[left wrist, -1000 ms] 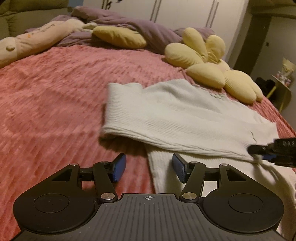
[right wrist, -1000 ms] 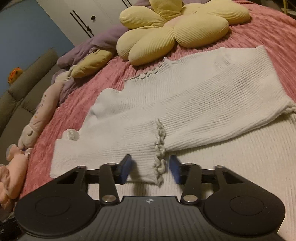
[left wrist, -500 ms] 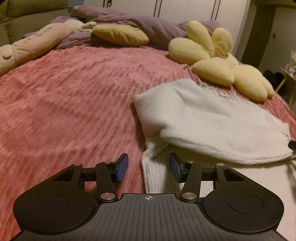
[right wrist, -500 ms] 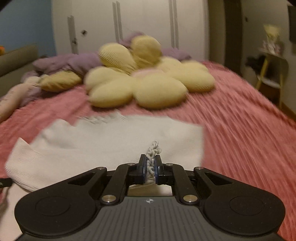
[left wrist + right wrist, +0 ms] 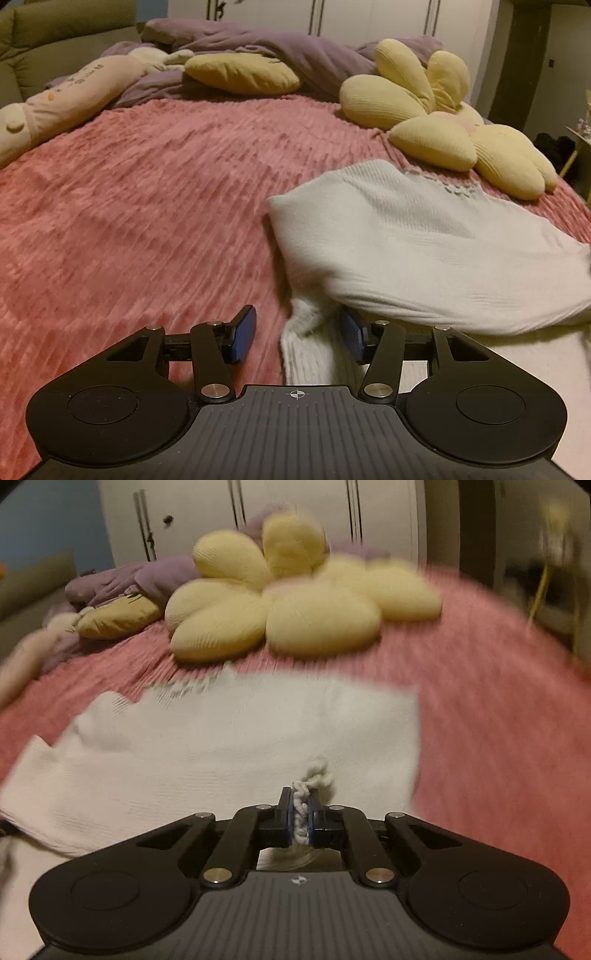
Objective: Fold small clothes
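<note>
A small white ribbed sweater point(image 5: 417, 251) lies on the pink bedspread point(image 5: 140, 206), its sleeve folded across the body. My left gripper point(image 5: 298, 334) hovers low over the sweater's left edge, open, with a bit of the white knit edge between the blue pads but not pressed. In the right wrist view the sweater point(image 5: 236, 738) spreads ahead, blurred. My right gripper point(image 5: 302, 814) is shut on the sleeve's frilly cuff point(image 5: 314, 775), which sticks up between the pads.
A yellow flower-shaped cushion point(image 5: 443, 125) lies just beyond the sweater, also seen as the flower cushion point(image 5: 288, 605). A purple duvet point(image 5: 295, 48), a yellow pillow point(image 5: 240, 72) and a long plush toy point(image 5: 66, 99) line the far side. A small yellow-legged side table point(image 5: 554, 572) stands at right.
My right gripper closed on the frilly cuff and swung up and to the right, dragging the sleeve across the sweater. The left gripper slid along the sweater's left edge.
</note>
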Demonstrator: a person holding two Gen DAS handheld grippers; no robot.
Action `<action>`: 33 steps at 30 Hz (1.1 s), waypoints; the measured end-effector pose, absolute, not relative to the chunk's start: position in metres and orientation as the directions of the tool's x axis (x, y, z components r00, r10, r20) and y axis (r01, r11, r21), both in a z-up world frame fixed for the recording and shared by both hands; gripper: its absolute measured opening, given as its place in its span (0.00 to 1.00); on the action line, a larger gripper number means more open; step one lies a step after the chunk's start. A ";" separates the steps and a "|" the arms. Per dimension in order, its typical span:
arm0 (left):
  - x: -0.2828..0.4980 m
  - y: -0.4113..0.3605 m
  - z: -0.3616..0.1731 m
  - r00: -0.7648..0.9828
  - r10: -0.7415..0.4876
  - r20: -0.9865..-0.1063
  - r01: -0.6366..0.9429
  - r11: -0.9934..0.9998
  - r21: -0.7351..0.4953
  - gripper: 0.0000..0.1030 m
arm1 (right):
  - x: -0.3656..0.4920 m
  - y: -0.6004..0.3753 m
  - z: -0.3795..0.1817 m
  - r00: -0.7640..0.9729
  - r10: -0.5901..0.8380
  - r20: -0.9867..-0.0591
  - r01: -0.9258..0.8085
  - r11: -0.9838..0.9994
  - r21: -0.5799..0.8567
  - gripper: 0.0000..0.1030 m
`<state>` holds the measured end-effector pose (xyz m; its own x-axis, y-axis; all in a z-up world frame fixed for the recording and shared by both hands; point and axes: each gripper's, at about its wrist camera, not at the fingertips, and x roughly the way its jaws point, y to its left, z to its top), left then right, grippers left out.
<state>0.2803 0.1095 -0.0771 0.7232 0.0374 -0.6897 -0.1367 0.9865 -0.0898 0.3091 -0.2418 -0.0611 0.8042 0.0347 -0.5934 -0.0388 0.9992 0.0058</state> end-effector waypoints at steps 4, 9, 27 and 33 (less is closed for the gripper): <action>0.285 0.110 -0.079 0.715 0.045 -0.698 -0.153 0.984 -0.094 0.54 | 0.307 -0.240 -0.057 0.867 -0.128 -0.481 0.046 0.983 -0.179 0.06; 0.284 0.108 -0.076 0.716 0.047 -0.696 -0.136 0.988 -0.073 0.55 | 0.319 -0.245 -0.082 0.816 -0.136 -0.562 0.023 0.979 -0.203 0.06; 0.297 0.072 -0.065 0.767 -0.020 -0.641 0.032 0.999 0.007 0.61 | 0.312 -0.254 -0.072 0.837 -0.241 -0.491 0.131 0.960 -0.248 0.40; 0.295 0.035 -0.065 0.742 -0.159 -0.651 0.179 0.983 -0.036 0.61 | 0.301 -0.212 -0.065 0.847 0.055 -0.529 -0.150 0.979 -0.139 0.39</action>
